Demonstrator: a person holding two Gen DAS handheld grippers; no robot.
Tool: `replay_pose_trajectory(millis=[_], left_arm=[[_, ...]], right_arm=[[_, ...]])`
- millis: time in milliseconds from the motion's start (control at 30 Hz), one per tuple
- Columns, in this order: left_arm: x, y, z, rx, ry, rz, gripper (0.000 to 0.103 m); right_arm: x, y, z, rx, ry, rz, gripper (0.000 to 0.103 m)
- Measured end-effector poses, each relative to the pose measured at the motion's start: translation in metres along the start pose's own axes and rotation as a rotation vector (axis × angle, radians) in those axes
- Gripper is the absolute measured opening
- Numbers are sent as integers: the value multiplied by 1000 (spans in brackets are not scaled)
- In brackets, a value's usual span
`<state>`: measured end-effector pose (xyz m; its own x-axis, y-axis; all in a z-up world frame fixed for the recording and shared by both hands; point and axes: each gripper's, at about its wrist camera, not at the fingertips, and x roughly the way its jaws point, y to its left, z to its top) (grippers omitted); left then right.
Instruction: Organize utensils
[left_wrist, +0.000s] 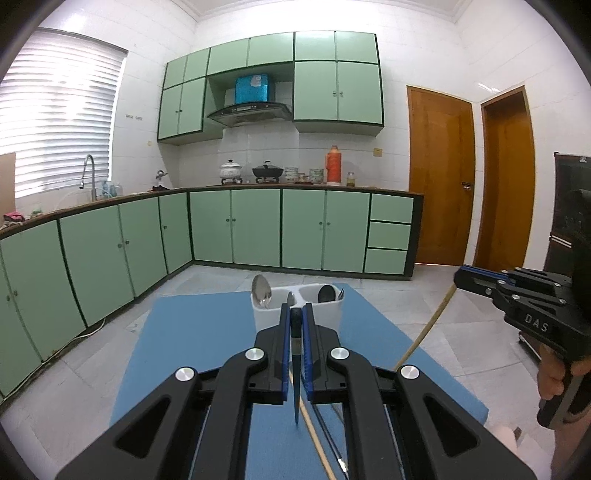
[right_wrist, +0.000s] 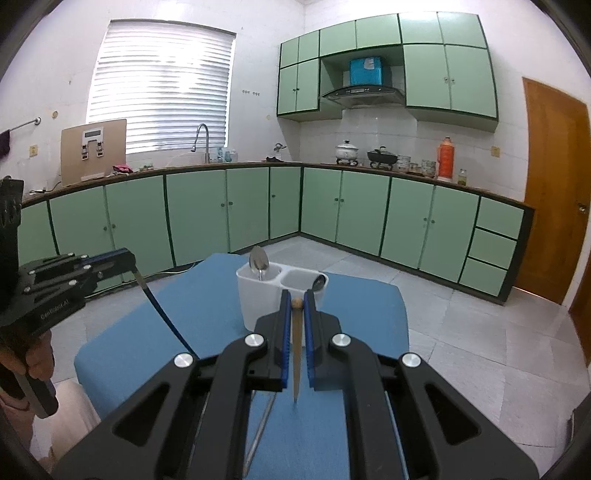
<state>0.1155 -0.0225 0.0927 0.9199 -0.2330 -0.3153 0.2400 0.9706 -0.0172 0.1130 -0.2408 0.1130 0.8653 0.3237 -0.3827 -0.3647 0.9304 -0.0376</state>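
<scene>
a green-cabinet kitchen fills the far side of both views, its long worktop carrying pots, jars and an orange flask. nearer lies the blue counter, a flat pad with rounded corners above a pale tiled floor.

toward the far edge of the counter stands a white holder with two compartments. in the right wrist view a steel spoon stands bowl-up in the left compartment, and a dark ladle-like head leans out of the right one. the left wrist view shows a second, smaller utensil beside the spoon and a fork tip beside the dark head.

the left tool has its jaws drawn narrow and holds a dark blue chopstick near its thick end; the stick hangs down and toward the camera, tip clear of the counter. the right tool is likewise narrow, clamped on a pale wooden chopstick near its rounded top, the point hanging downward. both tools sit on the near side of the holder, above the counter.

each view catches the other tool at its edge, gripped by a hand. on the counter under the tools lie thin sticks: a wooden one and a dark one in the left wrist view, a grey one in the right.
</scene>
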Motion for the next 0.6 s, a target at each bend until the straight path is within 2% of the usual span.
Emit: replay_pose_trajectory(millis=[267, 600], left_arm=[[9, 10, 26, -30, -47, 10, 6], [23, 15, 83, -52, -202, 45, 6]], right_arm=[[2, -3, 35, 10, -64, 21, 6], [18, -23, 94, 67, -183, -3, 6]])
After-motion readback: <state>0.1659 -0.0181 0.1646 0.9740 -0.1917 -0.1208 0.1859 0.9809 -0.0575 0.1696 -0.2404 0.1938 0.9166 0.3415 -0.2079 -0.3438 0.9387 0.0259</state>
